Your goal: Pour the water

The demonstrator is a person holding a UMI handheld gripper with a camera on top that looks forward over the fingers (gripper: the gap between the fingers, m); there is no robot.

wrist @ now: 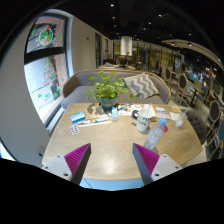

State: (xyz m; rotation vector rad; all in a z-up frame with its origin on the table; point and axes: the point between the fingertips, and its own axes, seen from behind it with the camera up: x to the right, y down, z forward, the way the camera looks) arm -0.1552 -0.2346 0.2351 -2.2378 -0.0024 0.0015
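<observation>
My gripper [111,163] hangs open over the near edge of a light wooden table [105,145], nothing between its magenta pads [77,158]. A clear plastic water bottle [156,134] stands beyond the right finger, well ahead of it. Behind the bottle sit a white cup [144,122] and another white cup [179,120] further right. The bottle and cups are apart from my fingers.
A potted green plant [107,92] stands at the table's far middle. Books and a small box [88,120] lie left of it. A grey sofa [100,92] with a striped cushion is behind the table; chairs stand at right, a wall display at left.
</observation>
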